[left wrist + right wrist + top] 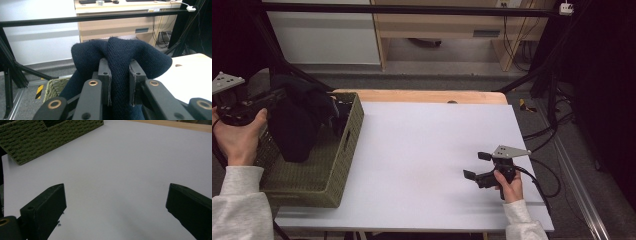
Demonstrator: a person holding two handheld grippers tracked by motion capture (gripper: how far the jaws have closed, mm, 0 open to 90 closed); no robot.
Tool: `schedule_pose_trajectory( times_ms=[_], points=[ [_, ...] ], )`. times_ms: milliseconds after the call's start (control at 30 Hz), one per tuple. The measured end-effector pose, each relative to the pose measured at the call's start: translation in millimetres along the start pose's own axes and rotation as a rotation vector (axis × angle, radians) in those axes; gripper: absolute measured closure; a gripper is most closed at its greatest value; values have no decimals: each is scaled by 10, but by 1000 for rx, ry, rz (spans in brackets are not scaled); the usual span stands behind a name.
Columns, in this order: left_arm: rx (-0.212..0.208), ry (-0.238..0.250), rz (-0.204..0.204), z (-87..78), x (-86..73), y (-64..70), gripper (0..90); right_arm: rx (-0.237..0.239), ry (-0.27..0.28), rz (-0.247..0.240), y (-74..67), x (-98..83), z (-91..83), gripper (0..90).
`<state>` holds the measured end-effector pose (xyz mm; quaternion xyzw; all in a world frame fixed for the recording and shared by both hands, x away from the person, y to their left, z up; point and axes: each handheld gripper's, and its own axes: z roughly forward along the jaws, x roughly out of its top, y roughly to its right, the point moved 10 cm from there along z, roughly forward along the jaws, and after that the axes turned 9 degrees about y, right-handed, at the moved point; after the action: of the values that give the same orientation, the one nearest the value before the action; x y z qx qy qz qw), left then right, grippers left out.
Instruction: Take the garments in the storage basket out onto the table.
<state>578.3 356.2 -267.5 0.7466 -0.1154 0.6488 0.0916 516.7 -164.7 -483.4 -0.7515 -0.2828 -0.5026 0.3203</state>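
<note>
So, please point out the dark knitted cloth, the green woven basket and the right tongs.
dark knitted cloth (120,57), left gripper view, the fold pinched between the jaws.
green woven basket (354,125), high view, its right wall.
right tongs (477,165), high view, midway between the open tips.

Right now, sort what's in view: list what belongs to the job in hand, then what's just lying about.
In the job: dark knit garment, left gripper clamped on it, green woven basket.
Lying about: right gripper open over the white table sheet, desk behind.

No text, label, brand or number can be read — any stickers here are too small.
</note>
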Motion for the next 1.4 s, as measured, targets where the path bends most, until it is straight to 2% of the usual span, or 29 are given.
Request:
schedule_pose_trajectory(
  times_ms=[300,700,1033,1167,1400],
  points=[
    [-23,30,12,-64,201,104,757,0,2,0,0,3,-2,31],
    [-26,78,23,-172,483,183,759,0,3,1,-2,4,-2,31],
    [-49,116,32,-270,679,287,760,2,6,2,-4,8,-4,31],
    [-72,137,30,-313,764,368,760,2,5,2,-4,8,-5,31],
    [-107,161,60,-347,907,576,760,1,4,1,-2,6,-3,31]
  ],
)
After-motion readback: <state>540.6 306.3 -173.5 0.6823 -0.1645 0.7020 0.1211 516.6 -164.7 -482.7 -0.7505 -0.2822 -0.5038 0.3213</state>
